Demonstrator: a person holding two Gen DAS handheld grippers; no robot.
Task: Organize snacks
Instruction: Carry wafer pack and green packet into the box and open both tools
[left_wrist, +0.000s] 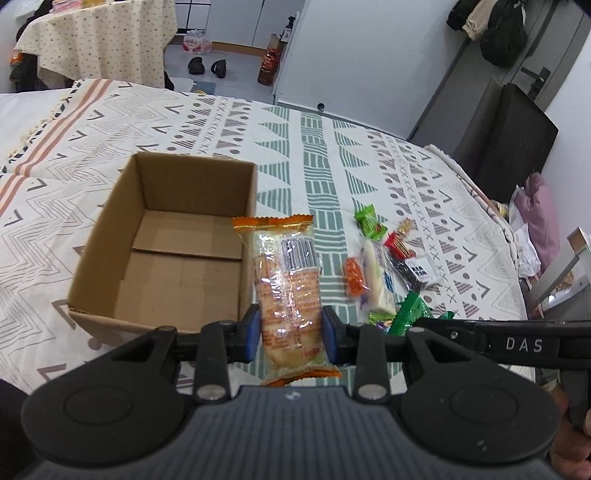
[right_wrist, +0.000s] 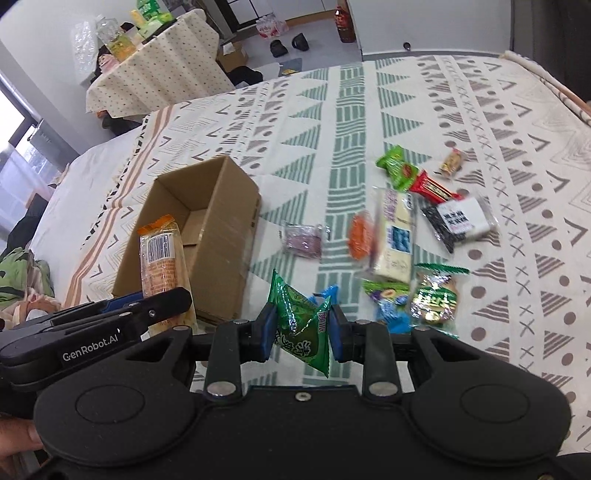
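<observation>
My left gripper (left_wrist: 291, 332) is shut on a long orange-and-clear snack pack (left_wrist: 286, 280), held above the bed just right of an open, empty cardboard box (left_wrist: 166, 243). In the right wrist view the same pack (right_wrist: 162, 258) hangs over the box's (right_wrist: 221, 229) near left corner. My right gripper (right_wrist: 301, 332) is shut on a green snack packet (right_wrist: 301, 325), held above the bed right of the box. Several loose snacks lie on the patterned bedspread (right_wrist: 480, 129): a white-and-blue pack (right_wrist: 395, 240), an orange one (right_wrist: 360, 236), a purple one (right_wrist: 303, 240), a black-and-white one (right_wrist: 458, 221).
More snacks lie near my right gripper: a green round-cookie pack (right_wrist: 436, 295) and a blue wrapper (right_wrist: 391, 314). A red bar (right_wrist: 432, 186), a green pack (right_wrist: 397, 166) and a small tan candy (right_wrist: 452, 162) lie farther off. A cloth-covered table (right_wrist: 155, 70) stands beyond the bed.
</observation>
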